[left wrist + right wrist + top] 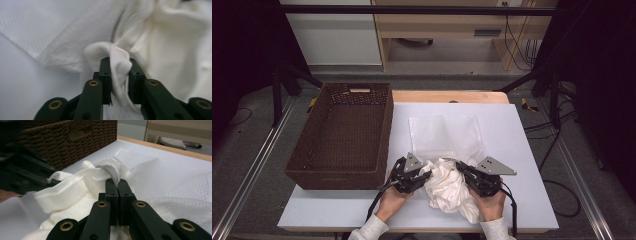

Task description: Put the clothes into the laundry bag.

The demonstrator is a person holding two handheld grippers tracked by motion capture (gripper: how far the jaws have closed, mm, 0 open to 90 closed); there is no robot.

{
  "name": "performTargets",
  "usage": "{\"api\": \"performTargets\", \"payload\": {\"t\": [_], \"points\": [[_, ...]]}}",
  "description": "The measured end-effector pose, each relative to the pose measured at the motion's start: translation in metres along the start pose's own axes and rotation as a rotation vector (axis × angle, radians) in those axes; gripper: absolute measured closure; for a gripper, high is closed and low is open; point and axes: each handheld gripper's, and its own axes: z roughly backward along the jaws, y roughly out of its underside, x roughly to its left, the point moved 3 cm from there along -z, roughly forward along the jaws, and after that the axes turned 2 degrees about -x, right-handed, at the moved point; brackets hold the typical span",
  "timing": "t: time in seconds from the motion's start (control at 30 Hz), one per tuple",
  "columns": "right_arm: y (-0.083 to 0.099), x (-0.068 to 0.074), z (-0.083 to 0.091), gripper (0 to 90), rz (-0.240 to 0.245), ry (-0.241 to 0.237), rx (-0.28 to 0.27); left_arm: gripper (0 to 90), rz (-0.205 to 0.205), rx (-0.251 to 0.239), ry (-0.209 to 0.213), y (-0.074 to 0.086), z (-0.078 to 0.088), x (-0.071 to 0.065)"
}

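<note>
white cloth going into a mesh bag, pinched from both sides

white, crumpled garment (451, 187) lies at the near edge of the surface (522, 150), bunched between the two hands, with the flat mesh laundry bag (446, 136) spread just behind it and touching it. the left hand-held gripper (421, 176) has its jaws nearly together on a thick fold of the garment, which bulges out above them. the right hand-held gripper (460, 169) is clamped tight on the hemmed rim of the mesh bag, its jaws meeting with only the thin edge between.

my reading is that the right one holds the bag's mouth lifted and steady while the left one brings cloth toward that opening; that would explain why the two sit so close, facing each other across the heap.

from above, the brown wicker basket (343, 135) stands to the left of the cloth, well clear of both grips, and the bag looks like a pale flat sheet. the right gripper view shows what that hides: the netting weave (175, 182) and the raised grey-edged rim (112, 170) arching over the garment. the left gripper view shows how deep the fold (120, 72) sits between its jaws.
</note>
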Motion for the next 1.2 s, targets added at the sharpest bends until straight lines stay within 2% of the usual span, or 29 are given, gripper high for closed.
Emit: {"api": "performTargets", "payload": {"t": [0.03,0.1,0.23,0.3,0.37,0.43,0.5,0.57,0.67,0.73,0.77,0.83,0.9,0.97,1.0,1.03,1.07,1.17,1.2], "points": [[0.000,0.000,0.000,88.9,-0.001,0.003,-0.002,79.2,-0.032,-0.011,0.019,-0.002,0.004,-0.008],[0.000,0.000,-0.001,88.9,-0.006,0.001,-0.002,79.7,-0.059,-0.013,0.037,-0.005,0.004,-0.019],[0.000,0.001,-0.002,89.0,0.000,0.000,0.000,79.4,-0.080,-0.024,0.041,-0.014,-0.008,-0.035],[0.000,0.001,-0.002,89.0,-0.001,0.000,-0.003,79.0,-0.102,-0.021,0.016,-0.021,-0.014,-0.043],[-0.001,0.001,-0.001,89.0,0.005,0.003,-0.007,78.7,-0.130,-0.012,-0.027,-0.029,-0.022,-0.051],[-0.001,0.000,0.000,89.1,0.006,0.012,-0.009,78.7,-0.132,-0.001,-0.057,-0.035,-0.030,-0.056],[-0.002,-0.001,0.003,89.1,0.005,0.023,-0.014,78.8,-0.118,0.003,-0.069,-0.038,-0.038,-0.055],[-0.003,-0.004,0.006,89.1,0.002,0.017,-0.024,79.3,-0.084,0.011,-0.083,-0.038,-0.046,-0.048],[-0.006,-0.002,0.009,89.1,0.008,-0.007,-0.042,80.2,-0.072,0.062,-0.166,-0.035,-0.058,-0.037],[-0.009,0.001,0.011,89.1,0.022,-0.017,-0.048,80.5,-0.051,0.090,-0.205,-0.031,-0.066,-0.027],[-0.010,0.003,0.012,89.1,0.027,-0.018,-0.047,80.5,-0.036,0.091,-0.207,-0.030,-0.068,-0.023],[-0.009,0.003,0.011,89.1,0.026,-0.014,-0.035,80.3,0.002,0.066,-0.171,-0.027,-0.070,-0.016],[-0.006,0.001,0.008,89.1,0.018,-0.009,-0.017,78.0,0.014,0.041,-0.147,-0.025,-0.067,-0.012],[-0.004,-0.001,0.006,89.0,0.005,-0.015,-0.009,70.4,0.016,0.030,-0.141,-0.026,-0.061,-0.011],[-0.003,-0.001,0.006,89.0,0.015,-0.014,-0.004,63.1,0.018,0.028,-0.139,-0.027,-0.056,-0.011],[-0.003,-0.001,0.006,88.9,0.016,-0.012,-0.001,56.4,0.034,0.026,-0.111,-0.028,-0.050,-0.010],[-0.003,-0.001,0.006,89.0,0.012,-0.012,0.002,54.1,0.043,0.030,-0.080,-0.029,-0.044,-0.010],[-0.002,-0.002,0.005,88.9,0.016,-0.013,0.001,47.9,0.032,0.026,-0.002,-0.029,-0.019,-0.015],[-0.002,-0.001,0.005,88.9,0.016,-0.014,0.002,45.5,0.038,0.040,0.037,-0.028,-0.012,-0.018]]}}
